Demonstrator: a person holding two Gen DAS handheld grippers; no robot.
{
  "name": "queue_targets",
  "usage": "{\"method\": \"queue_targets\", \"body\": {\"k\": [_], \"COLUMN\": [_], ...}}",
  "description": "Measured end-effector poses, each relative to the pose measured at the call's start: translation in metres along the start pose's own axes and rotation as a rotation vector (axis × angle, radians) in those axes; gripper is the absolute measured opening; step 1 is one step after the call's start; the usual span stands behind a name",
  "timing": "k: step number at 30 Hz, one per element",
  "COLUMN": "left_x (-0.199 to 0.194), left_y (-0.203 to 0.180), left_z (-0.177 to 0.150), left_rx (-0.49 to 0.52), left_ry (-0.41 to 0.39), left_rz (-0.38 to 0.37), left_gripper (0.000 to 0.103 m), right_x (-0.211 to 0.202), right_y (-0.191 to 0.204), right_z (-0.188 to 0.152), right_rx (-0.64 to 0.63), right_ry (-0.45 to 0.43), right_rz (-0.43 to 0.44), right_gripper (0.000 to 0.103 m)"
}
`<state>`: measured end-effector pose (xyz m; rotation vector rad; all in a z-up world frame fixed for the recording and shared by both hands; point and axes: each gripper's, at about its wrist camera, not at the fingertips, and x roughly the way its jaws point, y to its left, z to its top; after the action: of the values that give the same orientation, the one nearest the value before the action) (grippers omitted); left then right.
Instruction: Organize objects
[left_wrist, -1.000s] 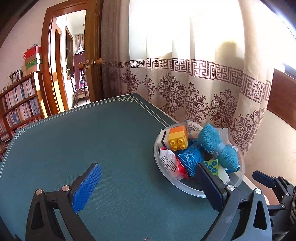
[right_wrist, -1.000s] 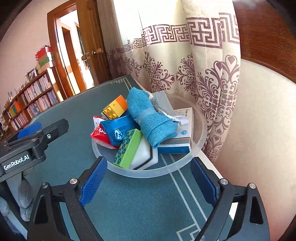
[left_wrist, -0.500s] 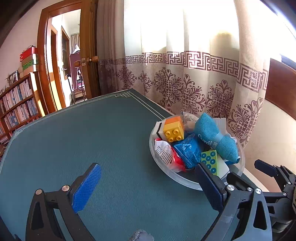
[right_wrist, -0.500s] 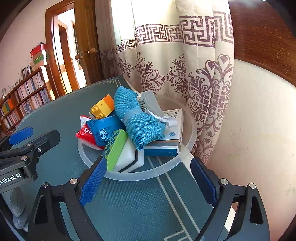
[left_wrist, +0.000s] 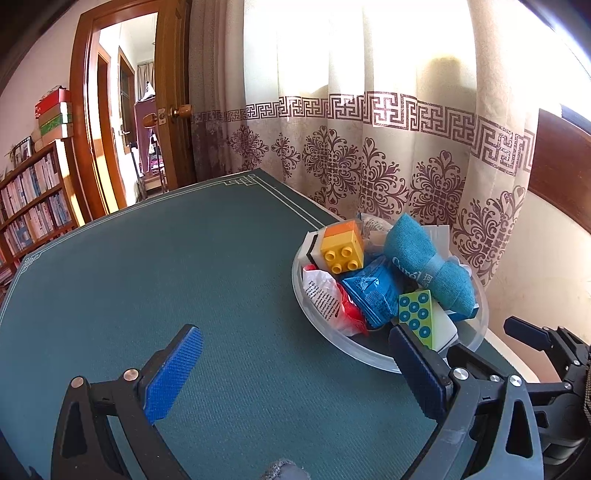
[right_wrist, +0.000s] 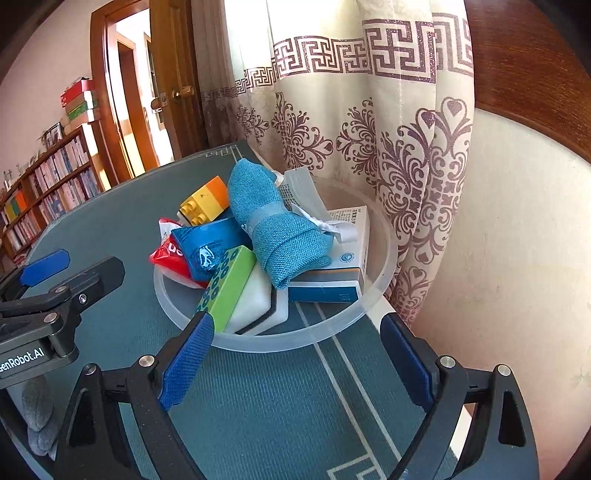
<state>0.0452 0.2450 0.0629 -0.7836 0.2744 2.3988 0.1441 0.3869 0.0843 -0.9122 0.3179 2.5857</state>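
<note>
A clear plastic bowl (left_wrist: 369, 358) (right_wrist: 376, 280) stands near the right edge of the green table mat. Piled in it are a yellow-orange brick (left_wrist: 341, 247) (right_wrist: 205, 201), a rolled blue towel (left_wrist: 428, 269) (right_wrist: 277, 229), a blue packet (left_wrist: 373, 291) (right_wrist: 207, 243), a red-white packet (left_wrist: 332, 302) (right_wrist: 166, 254), a green block with blue circles (left_wrist: 415, 314) (right_wrist: 229, 284), a white sponge (right_wrist: 262, 302) and a white-blue box (right_wrist: 343, 266). My left gripper (left_wrist: 295, 338) is open, left of the bowl. My right gripper (right_wrist: 297, 325) is open just short of the near rim, holding nothing.
A patterned curtain (left_wrist: 369, 147) hangs right behind the bowl, and a wall (right_wrist: 498, 240) is to its right. The green mat (left_wrist: 166, 258) stretches bare to the left. A bookshelf (left_wrist: 29, 206) and an open doorway (left_wrist: 122, 129) are beyond the table's far edge.
</note>
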Motion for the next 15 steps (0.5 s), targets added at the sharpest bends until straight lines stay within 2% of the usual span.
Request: {"method": "queue_targets", "body": {"k": [15], "left_x": [0.0015], "left_y": [0.0014], "left_z": [-0.0007], "left_rx": [-0.01], "left_ry": [0.013], "left_rz": [-0.015], "left_gripper": [0.103], "right_x": [0.0046], "right_y": [0.0004], "right_z": [-0.0021], "right_rx": [0.0], "right_ry": [0.019], "right_rz": [-0.003], "right_gripper": [0.092]}}
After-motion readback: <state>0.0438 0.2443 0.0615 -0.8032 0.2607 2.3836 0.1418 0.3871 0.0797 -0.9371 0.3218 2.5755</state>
